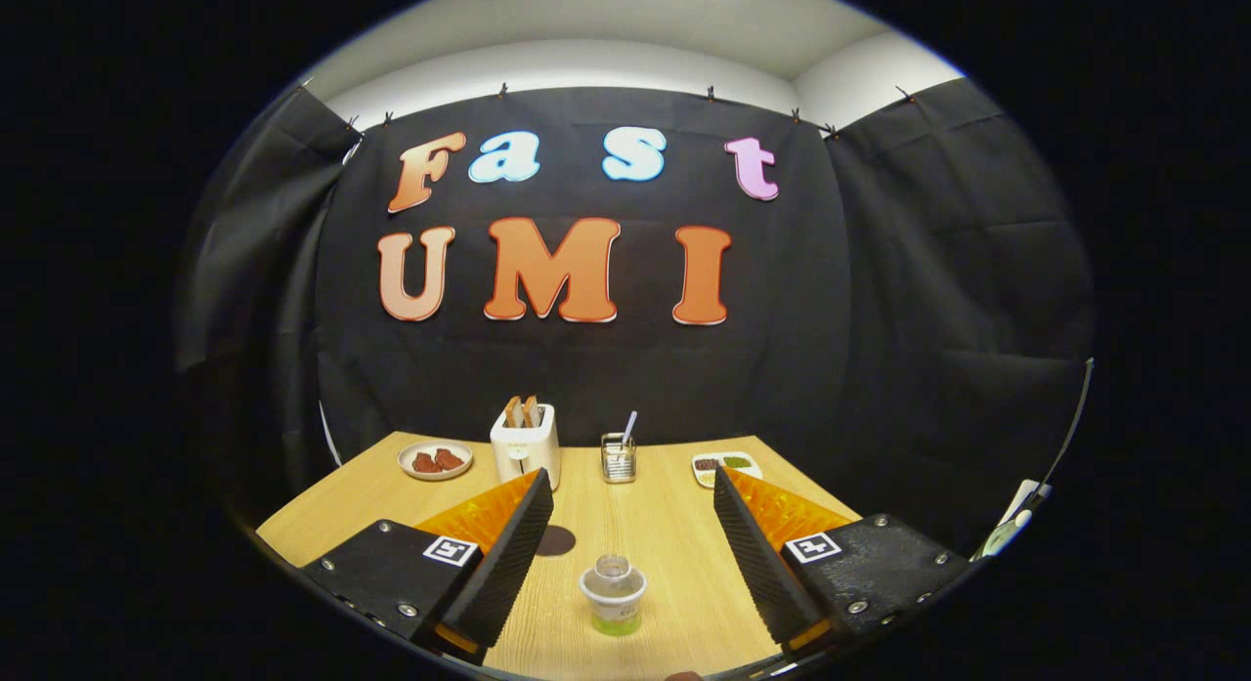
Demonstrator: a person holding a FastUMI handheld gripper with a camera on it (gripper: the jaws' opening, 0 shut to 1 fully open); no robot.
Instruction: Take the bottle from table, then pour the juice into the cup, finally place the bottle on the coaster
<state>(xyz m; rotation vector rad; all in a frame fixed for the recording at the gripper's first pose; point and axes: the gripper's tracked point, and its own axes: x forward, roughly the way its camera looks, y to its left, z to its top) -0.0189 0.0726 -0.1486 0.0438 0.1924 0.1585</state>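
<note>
A small clear bottle [613,595] with a wide white collar, an open top and green liquid at its base stands on the wooden table [645,534]. It sits between my two fingers, nearer their bases than their tips, touching neither. My gripper [632,489] is open wide. A dark round coaster [555,540] lies on the table just inside the left finger, partly hidden by it. Beyond the fingertips, near the table's back edge, stands a clear cup [618,457] with a spoon-like utensil in it.
A white toaster [525,445] with toast stands at the back, left of the cup. A plate [435,459] with reddish food lies further left. A small dish [726,464] with dark and green items lies at the back right. Black cloth walls close the booth.
</note>
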